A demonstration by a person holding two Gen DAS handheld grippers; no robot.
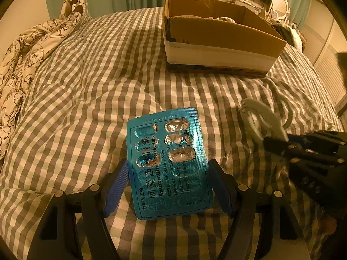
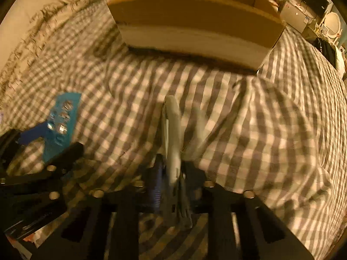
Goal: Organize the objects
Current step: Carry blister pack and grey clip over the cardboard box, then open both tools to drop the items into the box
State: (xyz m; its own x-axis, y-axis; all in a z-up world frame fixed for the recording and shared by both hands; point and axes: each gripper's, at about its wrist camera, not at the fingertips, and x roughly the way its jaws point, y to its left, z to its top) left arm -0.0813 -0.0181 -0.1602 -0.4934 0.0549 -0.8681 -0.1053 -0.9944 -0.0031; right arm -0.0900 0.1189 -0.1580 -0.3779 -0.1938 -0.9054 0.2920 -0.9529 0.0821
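Both claws are loaded, and the cardboard box [image 1: 219,36] sits on the far side of the bed [image 1: 86,91], open top up, so the coming move likely turns on that gap. The left claw [image 1: 168,186] is clamped on a teal blister pack [image 1: 167,162] of amoxicillin capsules, its blue pads pressing the pack's two long edges. The pack's long axis runs straight ahead from the claw, towards the box, with its popped foil cells at the far end. It appears lifted just clear of the checked cover, though I cannot be sure it is not resting there. From this claw the box lies ahead and somewhat to the right.

The right claw [image 2: 173,173] is clenched on a pale grey-white object [image 2: 172,134], possibly scissors with looped handles, though blur makes that uncertain. The object points ahead at the box's near wall. Here the box [image 2: 195,28] lies almost dead ahead, so the right hand looks the better lined up. The two claws sit side by side, both held low over the bed and angled slightly down.
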